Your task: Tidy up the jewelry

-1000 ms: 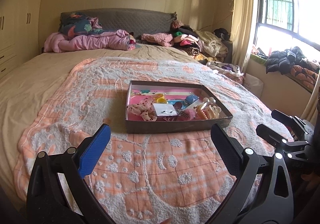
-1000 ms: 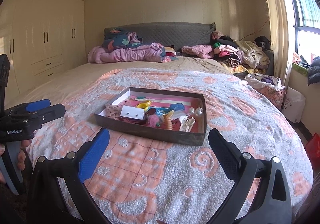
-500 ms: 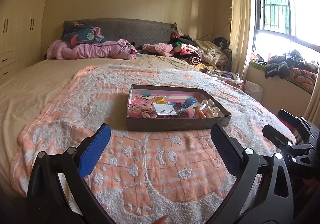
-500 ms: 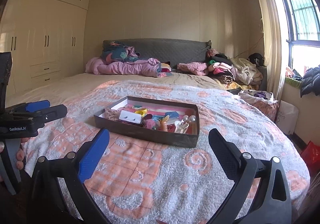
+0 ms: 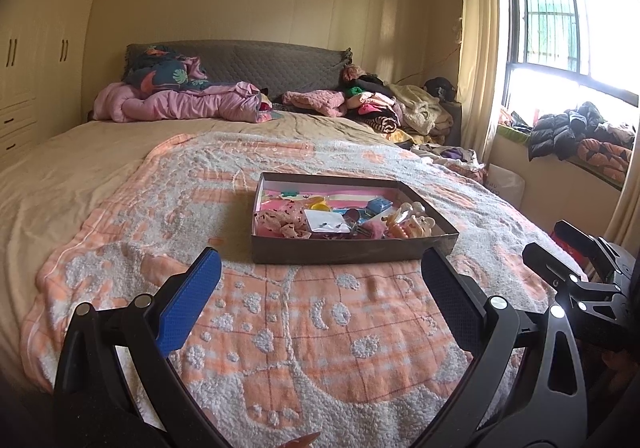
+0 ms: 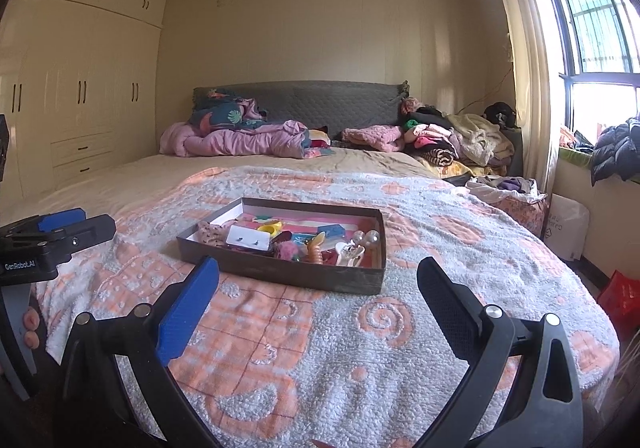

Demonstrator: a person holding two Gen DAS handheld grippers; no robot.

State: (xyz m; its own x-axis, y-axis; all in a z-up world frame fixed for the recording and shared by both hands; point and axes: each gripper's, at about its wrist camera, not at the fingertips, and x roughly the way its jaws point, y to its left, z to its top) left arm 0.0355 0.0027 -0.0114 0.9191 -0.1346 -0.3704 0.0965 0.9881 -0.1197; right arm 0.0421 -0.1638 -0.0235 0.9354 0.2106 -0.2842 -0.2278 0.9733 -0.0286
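A shallow brown box (image 5: 352, 250) (image 6: 296, 274) rests on the orange-and-white blanket in the middle of the bed. It holds a jumble of jewelry and hair pieces: a white earring card (image 5: 326, 225) (image 6: 248, 238), a yellow ring (image 6: 270, 226), a pink scrunchie (image 5: 280, 222), pearl-like beads (image 6: 370, 236). My left gripper (image 5: 320, 276) is open, low over the blanket, well short of the box. My right gripper (image 6: 318, 284) is open too, just short of the box's near wall. Neither holds anything.
Pink bedding (image 5: 188, 104) and piles of clothes (image 5: 380, 104) lie by the grey headboard. Wardrobes (image 6: 80, 100) line the left wall. A window sill with dark jackets (image 5: 568, 128) is on the right. A white bag (image 6: 568, 224) and a red basket (image 6: 622, 298) stand on the floor.
Both cameras have tilted upward and lowered, so more wall and ceiling show and the box sits flatter in view. Both grippers stay open, and the box's contents have not moved.
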